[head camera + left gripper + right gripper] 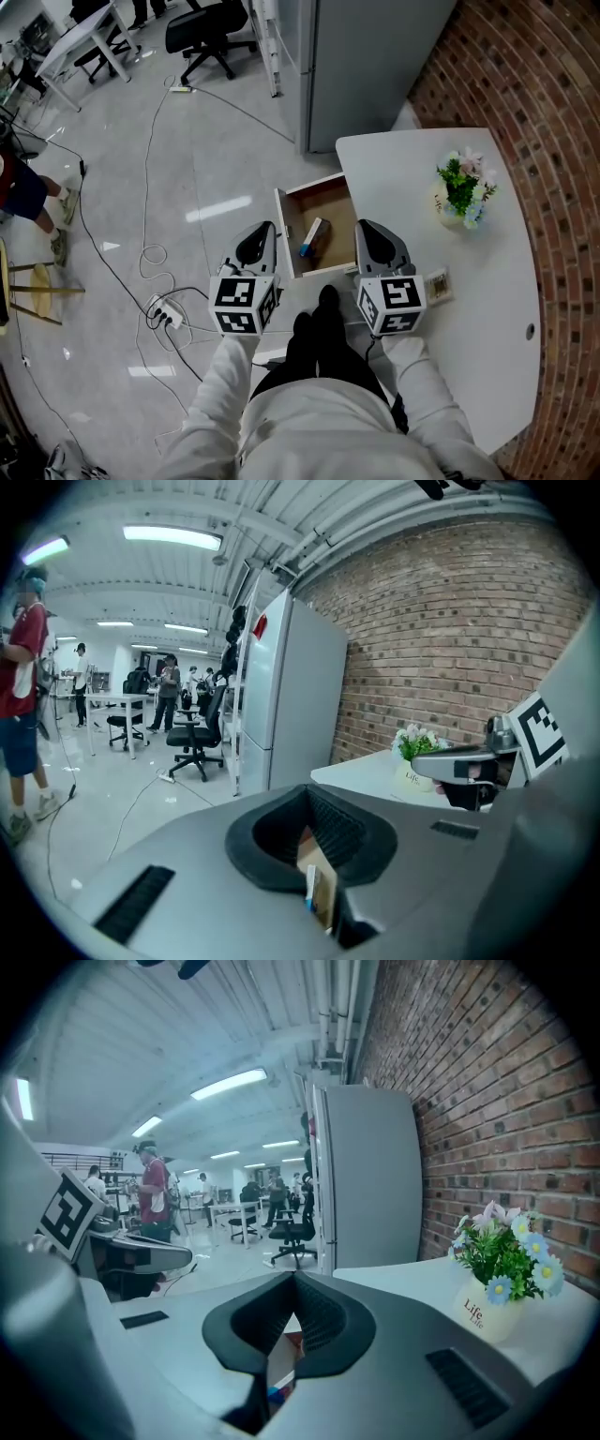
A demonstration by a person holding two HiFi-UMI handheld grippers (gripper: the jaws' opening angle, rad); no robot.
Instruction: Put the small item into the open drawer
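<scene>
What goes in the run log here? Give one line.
small box lying inside open drawer | left gripper: jaws shut, empty, beside drawer | right gripper: jaws shut, empty, beside drawer

Wall: red brick wall
Floor: glossy pale grey floor
Furniture: tall grey metal cabinet; black wheeled office chair; white desk
Light: fluorescent ceiling tubes

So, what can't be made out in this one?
- Small item in the drawer: its print is too small in the head view. Both gripper views show only a sliver of it past the jaws.
- Flat tag-like thing on the table: too small to identify in the head view.
- Drawer's inner end: under the tabletop in the head view.
</scene>
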